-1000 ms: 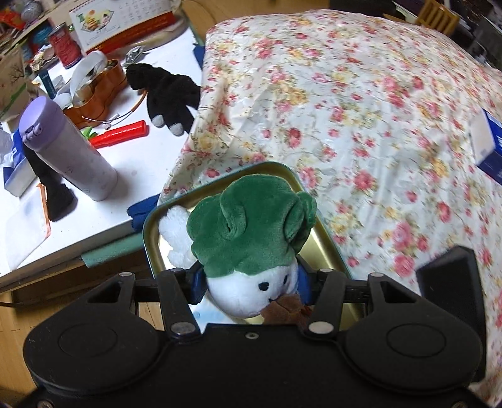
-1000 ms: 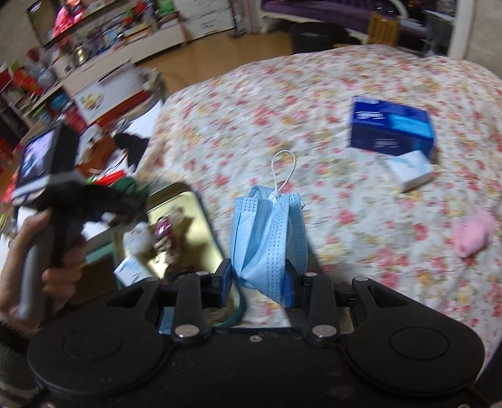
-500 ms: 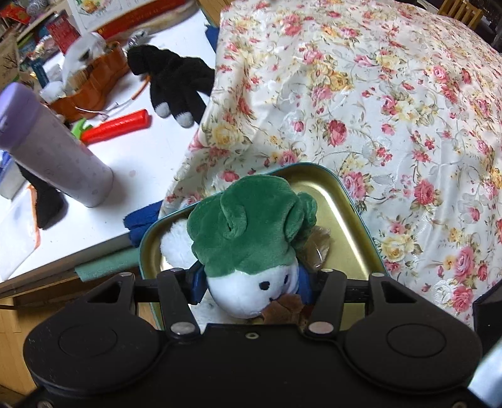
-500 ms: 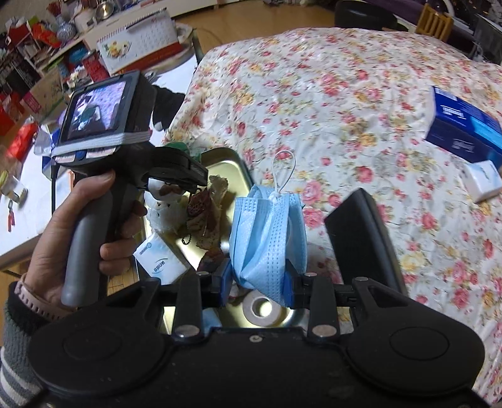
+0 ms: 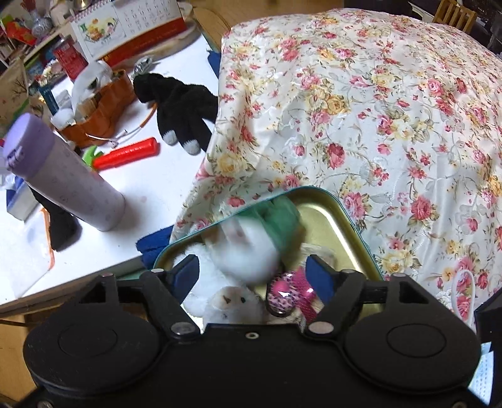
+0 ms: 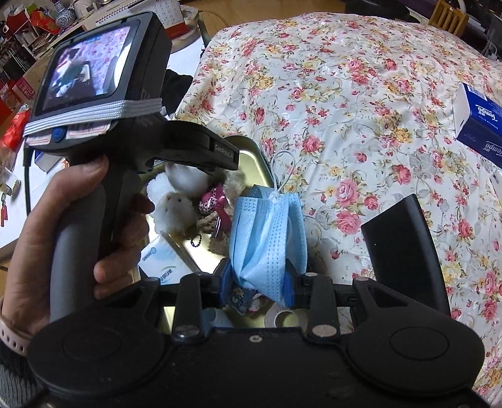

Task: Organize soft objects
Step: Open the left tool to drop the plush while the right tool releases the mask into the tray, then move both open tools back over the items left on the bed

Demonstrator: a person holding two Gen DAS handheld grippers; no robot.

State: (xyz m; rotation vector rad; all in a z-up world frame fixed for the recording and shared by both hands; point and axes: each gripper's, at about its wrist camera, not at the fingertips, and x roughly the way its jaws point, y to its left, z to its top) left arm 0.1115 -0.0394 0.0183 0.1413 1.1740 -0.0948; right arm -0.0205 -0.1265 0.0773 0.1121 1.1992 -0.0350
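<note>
Tin (image 5: pixel 348 219) is the landmark: green-capped plush (image 5: pixel 260 238) sits blurry inside it, left gripper (image 5: pixel 255 274) right above with jaws apart. Right gripper (image 6: pixel 257 284) hovers over the tin's near end, jaws clamped on the blue mask (image 6: pixel 266 241); probably drops in next.

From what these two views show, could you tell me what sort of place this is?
Probably a lived-in room at home: a floral cloth drapes a big soft surface, a cluttered white table carries a desk calendar and a purple flask.
</note>
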